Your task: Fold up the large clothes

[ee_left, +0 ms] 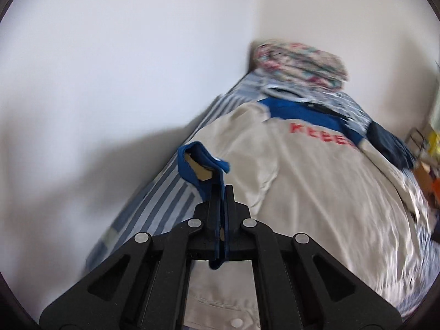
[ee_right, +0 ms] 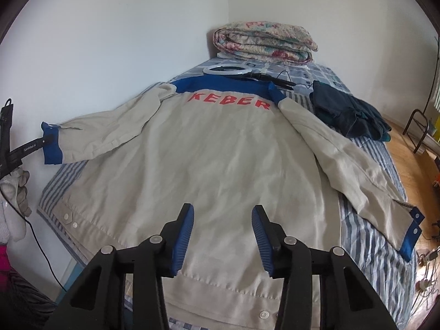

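A large beige jacket [ee_right: 220, 151] with a blue yoke and red letters lies back-up on a striped bed [ee_right: 365, 236]. Both sleeves are spread out. My left gripper [ee_left: 223, 189] is shut on the blue cuff [ee_left: 203, 165] of the left sleeve and holds it lifted above the bed by the wall. In the right wrist view that gripper [ee_right: 49, 139] shows at the far left, on the cuff [ee_right: 52, 144]. My right gripper [ee_right: 222, 211] is open and empty, above the jacket's hem [ee_right: 220, 283]. The right sleeve's blue cuff [ee_right: 411, 236] hangs near the bed's right edge.
A folded floral quilt [ee_right: 264, 42] lies at the bed's head. A white ring light [ee_right: 228, 70] and a dark crumpled garment [ee_right: 349, 112] lie beyond the jacket. A white wall [ee_right: 110, 41] runs along the left. Wooden floor [ee_right: 412, 151] and a metal chair [ee_right: 418, 129] are on the right.
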A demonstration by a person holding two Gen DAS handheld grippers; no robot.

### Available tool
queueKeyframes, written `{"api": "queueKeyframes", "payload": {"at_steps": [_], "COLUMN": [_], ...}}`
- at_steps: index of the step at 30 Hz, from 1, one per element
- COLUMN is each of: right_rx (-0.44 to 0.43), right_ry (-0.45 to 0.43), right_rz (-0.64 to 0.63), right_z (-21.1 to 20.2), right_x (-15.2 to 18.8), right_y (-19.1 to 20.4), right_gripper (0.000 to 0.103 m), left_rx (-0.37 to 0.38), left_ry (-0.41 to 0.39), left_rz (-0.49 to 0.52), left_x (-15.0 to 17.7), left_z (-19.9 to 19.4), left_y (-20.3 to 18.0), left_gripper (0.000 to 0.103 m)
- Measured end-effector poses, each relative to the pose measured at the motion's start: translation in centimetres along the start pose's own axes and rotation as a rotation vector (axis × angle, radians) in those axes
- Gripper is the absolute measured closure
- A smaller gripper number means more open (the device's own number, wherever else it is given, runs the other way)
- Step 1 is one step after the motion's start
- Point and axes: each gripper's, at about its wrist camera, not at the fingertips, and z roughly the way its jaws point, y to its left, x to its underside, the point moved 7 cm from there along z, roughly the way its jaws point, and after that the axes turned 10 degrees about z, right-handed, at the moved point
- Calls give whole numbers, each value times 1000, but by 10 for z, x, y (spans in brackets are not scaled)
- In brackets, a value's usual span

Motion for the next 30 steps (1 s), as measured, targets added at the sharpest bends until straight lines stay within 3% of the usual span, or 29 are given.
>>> {"api": "queueKeyframes", "payload": {"at_steps": [4, 10, 13, 16, 21, 26, 29, 30], "right_rx": [-95, -225, -273, -306, -364, -387, -414, -428], "right_ry": [55, 117, 172, 205, 296, 461, 542, 562], "right_rz": [68, 81, 29, -51, -138, -133, -138, -136], "right_z": [10, 41, 68, 97, 164, 238, 260, 263], "right_x": [-15, -81, -109, -128, -134, -93, -64, -58], "right_y": [-1, 35, 73, 124, 203, 249, 264, 268], "right_gripper": [58, 56, 51, 35, 35, 37, 39, 45], "left_rx": [69, 124, 182, 215, 242, 223, 225, 226], "left_ry": [-30, -60, -9, 49, 119, 161, 159, 156], "left_rz": [142, 308, 236, 181, 25, -72, -118, -123], "left_x": [-1, 15, 26, 43, 66, 73, 70, 69], "left_z": [-15, -29, -25, -23, -21, -9, -8, -8], "left_y": [-47, -104, -101, -87, -47, -11, 1, 2], "left_gripper": [103, 103, 103, 103, 103, 103, 88, 79]}}
